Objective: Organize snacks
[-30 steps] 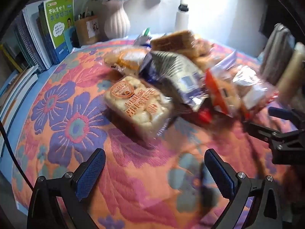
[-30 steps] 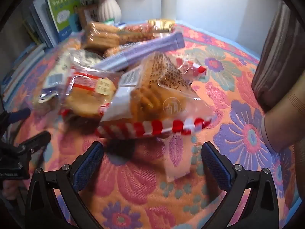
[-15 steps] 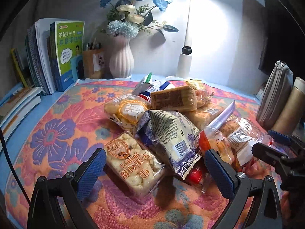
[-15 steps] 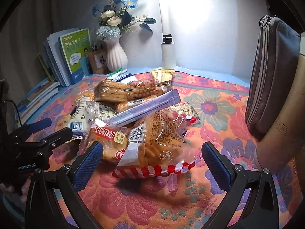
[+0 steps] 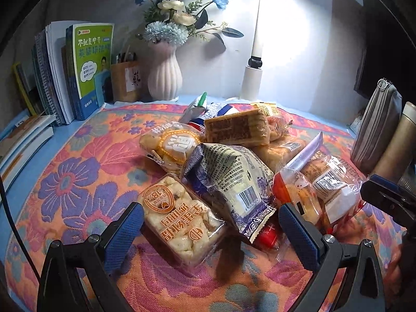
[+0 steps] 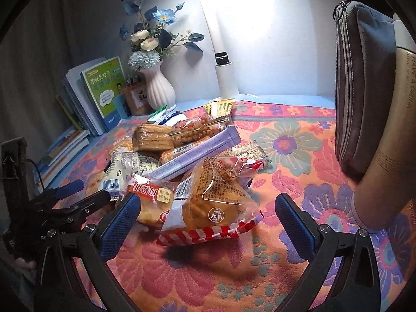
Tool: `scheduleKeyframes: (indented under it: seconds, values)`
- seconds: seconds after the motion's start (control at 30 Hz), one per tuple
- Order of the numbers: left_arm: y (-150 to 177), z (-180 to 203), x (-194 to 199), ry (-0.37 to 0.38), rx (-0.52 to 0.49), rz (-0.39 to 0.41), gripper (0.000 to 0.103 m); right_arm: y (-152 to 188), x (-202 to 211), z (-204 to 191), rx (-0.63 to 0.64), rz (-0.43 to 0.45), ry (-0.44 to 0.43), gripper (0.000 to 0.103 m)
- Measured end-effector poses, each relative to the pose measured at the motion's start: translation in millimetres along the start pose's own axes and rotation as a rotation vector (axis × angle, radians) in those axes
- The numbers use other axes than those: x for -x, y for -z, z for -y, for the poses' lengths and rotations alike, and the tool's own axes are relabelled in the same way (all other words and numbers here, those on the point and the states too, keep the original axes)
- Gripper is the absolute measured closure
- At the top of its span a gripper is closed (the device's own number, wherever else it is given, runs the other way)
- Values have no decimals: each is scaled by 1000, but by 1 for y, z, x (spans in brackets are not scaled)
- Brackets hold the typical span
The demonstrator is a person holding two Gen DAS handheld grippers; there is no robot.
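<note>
While over snack pile (image 5: 234, 171) | left tongs (image 5: 212, 230) wide, empty | right tongs (image 6: 208, 219) wide, empty

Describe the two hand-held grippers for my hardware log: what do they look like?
Both match: the left hand-held gripper and right hand-held gripper have black angular frames, silver screws and two textured blue pads. A thin black cable trails beside the left one.
</note>
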State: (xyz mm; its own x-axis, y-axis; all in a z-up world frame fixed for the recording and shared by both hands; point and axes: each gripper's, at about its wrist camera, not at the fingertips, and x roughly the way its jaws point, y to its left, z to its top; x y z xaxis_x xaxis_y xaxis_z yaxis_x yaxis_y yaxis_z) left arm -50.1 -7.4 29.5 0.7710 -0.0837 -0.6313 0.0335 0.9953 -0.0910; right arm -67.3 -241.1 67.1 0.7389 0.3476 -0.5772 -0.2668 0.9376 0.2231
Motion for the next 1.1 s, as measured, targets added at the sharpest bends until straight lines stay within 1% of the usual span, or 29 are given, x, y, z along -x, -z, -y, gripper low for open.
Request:
scheduleKeyframes:
  seconds: [0.2,1.1]
  values:
    - [0,1,0,6,0,-6,0,0,-1,-4,14,-2,23,0]
    - [0,-4,-3,20,39,-23,0,1,-3,-7,37,-16,39,0]
